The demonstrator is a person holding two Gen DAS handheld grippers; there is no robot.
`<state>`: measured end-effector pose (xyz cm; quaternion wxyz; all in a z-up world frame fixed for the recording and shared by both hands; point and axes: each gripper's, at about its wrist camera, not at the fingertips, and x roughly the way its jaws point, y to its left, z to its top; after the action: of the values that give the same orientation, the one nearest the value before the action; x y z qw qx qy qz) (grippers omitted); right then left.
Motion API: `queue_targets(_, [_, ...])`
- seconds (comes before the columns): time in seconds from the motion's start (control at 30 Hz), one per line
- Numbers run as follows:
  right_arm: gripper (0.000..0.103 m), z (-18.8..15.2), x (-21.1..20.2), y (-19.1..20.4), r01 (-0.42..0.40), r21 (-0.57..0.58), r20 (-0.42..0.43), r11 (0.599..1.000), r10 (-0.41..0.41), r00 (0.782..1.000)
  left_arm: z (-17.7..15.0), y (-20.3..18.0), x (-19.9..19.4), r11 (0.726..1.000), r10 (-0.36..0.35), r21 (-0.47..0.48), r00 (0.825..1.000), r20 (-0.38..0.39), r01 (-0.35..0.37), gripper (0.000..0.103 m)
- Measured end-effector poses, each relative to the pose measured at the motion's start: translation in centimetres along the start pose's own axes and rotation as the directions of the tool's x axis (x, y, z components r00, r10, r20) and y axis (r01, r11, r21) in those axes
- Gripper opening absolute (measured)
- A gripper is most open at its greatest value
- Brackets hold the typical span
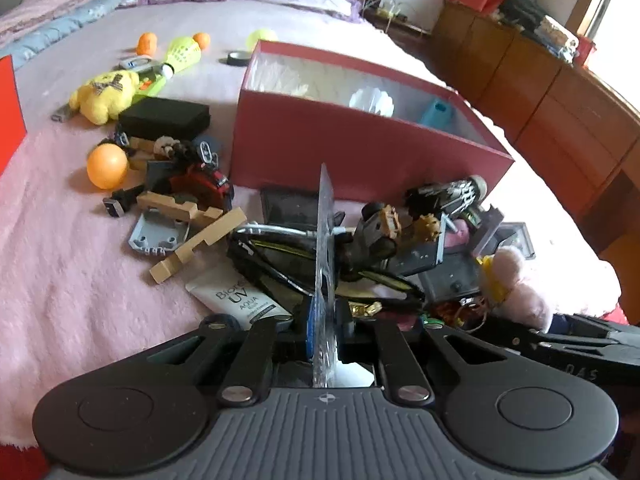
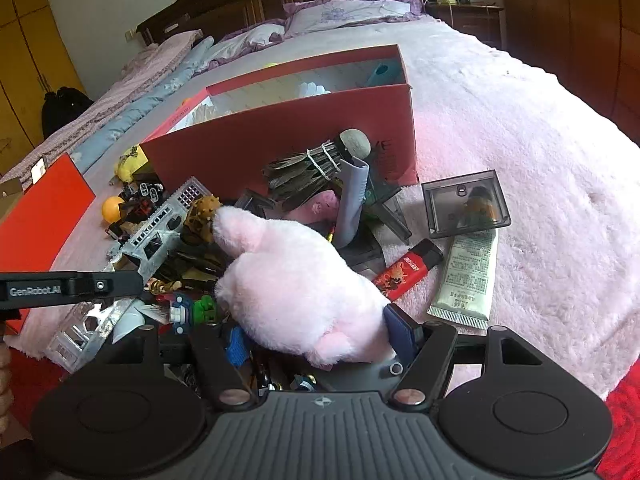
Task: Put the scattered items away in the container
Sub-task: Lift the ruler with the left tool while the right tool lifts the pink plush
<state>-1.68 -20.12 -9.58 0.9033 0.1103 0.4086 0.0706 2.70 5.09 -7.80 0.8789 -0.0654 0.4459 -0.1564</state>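
Observation:
The red cardboard box [image 1: 360, 148] stands open on the pink bed, with a white shuttlecock [image 1: 372, 100] and a blue item inside. A heap of scattered items lies against its near wall. My left gripper [image 1: 324, 320] is shut on a thin metal plate with cut-outs [image 1: 325, 240], seen edge-on and upright over the heap. In the right wrist view that plate [image 2: 152, 232] juts from the left gripper [image 2: 72, 288]. My right gripper [image 2: 316, 336] is shut on a pink plush toy [image 2: 296, 280] at the heap's near edge. The box [image 2: 280, 136] rises just beyond.
A yellow plush [image 1: 104, 92], orange balls [image 1: 107, 167], wooden pieces [image 1: 200, 236] and a cream tube [image 1: 236, 300] lie left of the heap. A red lighter [image 2: 408, 272], a tube [image 2: 468, 276] and a clear case [image 2: 466, 204] lie to the right. The red lid [image 2: 44, 216] is at left.

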Motion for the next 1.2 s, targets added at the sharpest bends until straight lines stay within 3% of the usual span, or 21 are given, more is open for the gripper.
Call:
queue_targets(0.1, [0.058,0.1,-0.3,0.4,0.017,-0.028,0.026,0.999,-0.016,1.000,-0.2,-0.1,-0.7,1.000,0.000,-0.001,1.000,0.025,0.000,0.011])
queue_targets(0.17, [0.031,0.2,-0.7,0.7,0.034,-0.054,0.044,0.998,-0.032,0.999,-0.2,-0.4,-1.4,1.000,0.002,0.010,0.999,0.043,-0.003,0.010])
queue_targets(0.43, [0.030,0.4,-1.5,0.1,0.032,-0.033,0.052,0.999,-0.030,0.998,0.2,-0.6,-3.0,1.000,0.009,0.008,0.997,0.077,-0.009,0.010])
queue_targets(0.63, [0.040,0.6,-1.2,0.5,0.044,-0.062,0.034,0.997,-0.042,0.999,-0.2,-0.2,-1.5,1.000,0.023,0.004,0.999,0.022,-0.023,0.011])
queue_targets(0.8, [0.047,0.6,-0.5,1.1,0.061,-0.093,0.030,0.994,-0.058,0.998,-0.2,0.1,-0.6,1.000,0.026,0.001,1.000,0.014,-0.026,0.019])
queue_targets(0.97, [0.055,1.2,0.4,1.3,0.072,-0.098,0.028,0.993,-0.070,0.997,0.1,0.2,0.1,1.000,0.020,-0.002,1.000,0.016,-0.020,0.018])
queue_targets(1.13, [0.055,1.4,1.9,1.7,0.082,-0.115,-0.007,0.990,-0.083,0.996,-0.2,0.1,0.0,0.999,0.027,0.017,0.999,0.043,-0.028,0.011])
queue_targets(1.2, [0.047,1.3,1.9,2.0,0.082,-0.128,-0.002,0.988,-0.083,0.997,-0.2,0.1,-0.2,1.000,0.026,0.016,0.998,0.051,-0.027,0.011])
